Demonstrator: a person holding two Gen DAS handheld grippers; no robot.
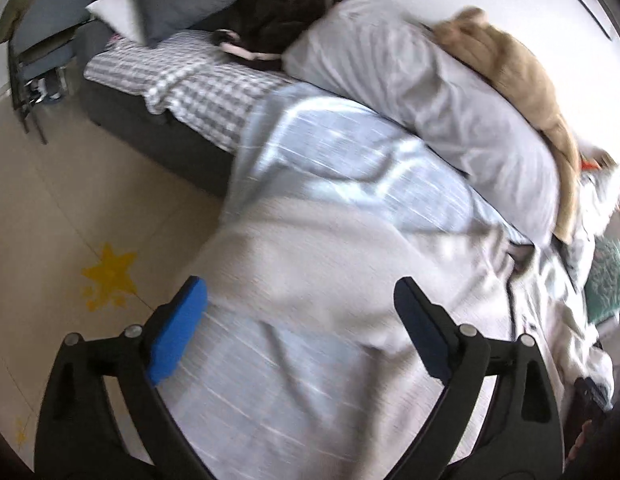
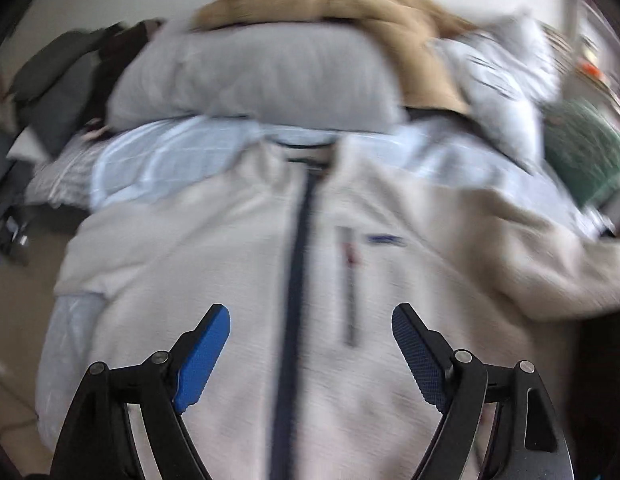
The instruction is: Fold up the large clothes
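Note:
A cream fleece jacket (image 2: 238, 256) with a dark centre zip (image 2: 298, 264) lies front-up on the bed, collar toward the far pillow. One sleeve (image 2: 549, 256) stretches out to the right. In the left wrist view the same jacket (image 1: 310, 264) covers the near bed corner over a light blue striped cover (image 1: 349, 152). My left gripper (image 1: 300, 294) hovers open above the jacket's left part, nothing between its fingers. My right gripper (image 2: 310, 318) is open above the jacket's lower front, astride the zip, holding nothing. Both views are blurred.
A long grey pillow (image 1: 421, 92) lies along the wall with a tan blanket (image 1: 517, 80) on it. Dark clothing (image 1: 282, 12) and a checked sheet (image 1: 190, 80) are at the bed's far end. A chair (image 1: 42, 40) stands on the floor. A green item (image 2: 585, 156) lies at the right.

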